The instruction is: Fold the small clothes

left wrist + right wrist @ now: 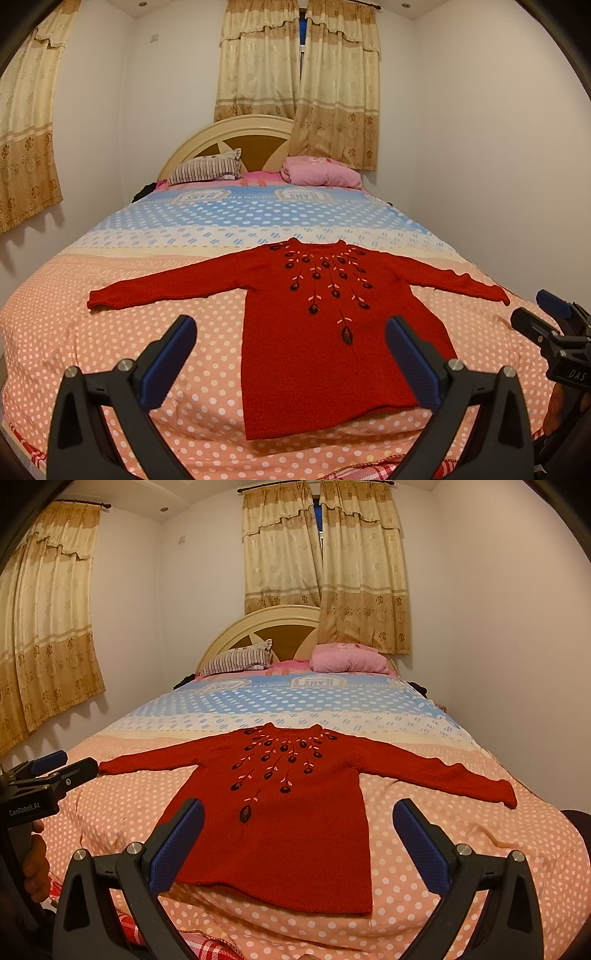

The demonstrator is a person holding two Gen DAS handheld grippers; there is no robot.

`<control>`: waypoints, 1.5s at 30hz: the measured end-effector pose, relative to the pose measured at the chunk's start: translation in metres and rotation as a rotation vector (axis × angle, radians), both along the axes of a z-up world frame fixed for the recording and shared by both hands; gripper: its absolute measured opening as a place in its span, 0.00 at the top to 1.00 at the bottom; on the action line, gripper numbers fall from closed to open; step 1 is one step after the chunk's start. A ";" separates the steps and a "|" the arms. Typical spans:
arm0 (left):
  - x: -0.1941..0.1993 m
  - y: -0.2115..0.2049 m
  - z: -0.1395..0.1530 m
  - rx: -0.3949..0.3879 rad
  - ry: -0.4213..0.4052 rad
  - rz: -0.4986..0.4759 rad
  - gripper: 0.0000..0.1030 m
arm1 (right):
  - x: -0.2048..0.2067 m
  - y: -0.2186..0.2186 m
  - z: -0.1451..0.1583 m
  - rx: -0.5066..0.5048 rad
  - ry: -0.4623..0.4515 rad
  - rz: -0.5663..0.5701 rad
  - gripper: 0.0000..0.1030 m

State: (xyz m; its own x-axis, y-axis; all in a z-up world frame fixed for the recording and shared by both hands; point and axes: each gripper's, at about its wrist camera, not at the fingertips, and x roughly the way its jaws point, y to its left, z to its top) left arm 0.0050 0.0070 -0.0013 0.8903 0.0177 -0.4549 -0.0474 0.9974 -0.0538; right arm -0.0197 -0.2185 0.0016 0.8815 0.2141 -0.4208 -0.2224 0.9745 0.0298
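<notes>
Broadly, a bed (110, 350) fills both views, covered by a bedspread with white polka dots on peach nearest the cameras, then a pale band, then a blue dotted band toward the far end. Behind it stands a cream, arched headboard (229, 133) with a brown inset, and gold-and-cream patterned curtains (295, 74) hang on the back wall, with another set at the left wall (44, 627).

On the peach part of the bedspread lies a small red knitted sweater (314, 369), spread flat and face up, neck toward the headboard and hem toward the near edge. Both sleeves stretch out sideways, the left cuff (96, 303) and the right cuff (508, 795) lying flat on the cover. Dark flower embroidery with pink stems (325, 288) fans down from the neckline.

At the head of the bed rest a pink pillow (321, 173) on the right and a striped pillow (207, 170) on the left.

The left gripper (291, 362) hangs above the sweater's lower left part, its blue-padded fingers (170, 362) spread wide with nothing between them. The right gripper (297, 843) hovers over the lower right part, jaws likewise wide apart and empty. A hand (35, 867) shows on the left gripper's handle in the right wrist view.
</notes>
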 end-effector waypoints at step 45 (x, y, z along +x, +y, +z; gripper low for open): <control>0.209 0.039 -0.101 0.121 0.177 0.035 0.00 | 0.214 -0.351 -0.095 0.365 0.373 -0.645 0.33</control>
State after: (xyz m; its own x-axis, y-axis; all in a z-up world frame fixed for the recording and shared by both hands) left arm 0.2141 0.0461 -0.1027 0.7947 0.1107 -0.5968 -0.0798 0.9937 0.0781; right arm 0.1938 -0.5698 -0.0932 0.6943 -0.1061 -0.7118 0.4643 0.8217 0.3304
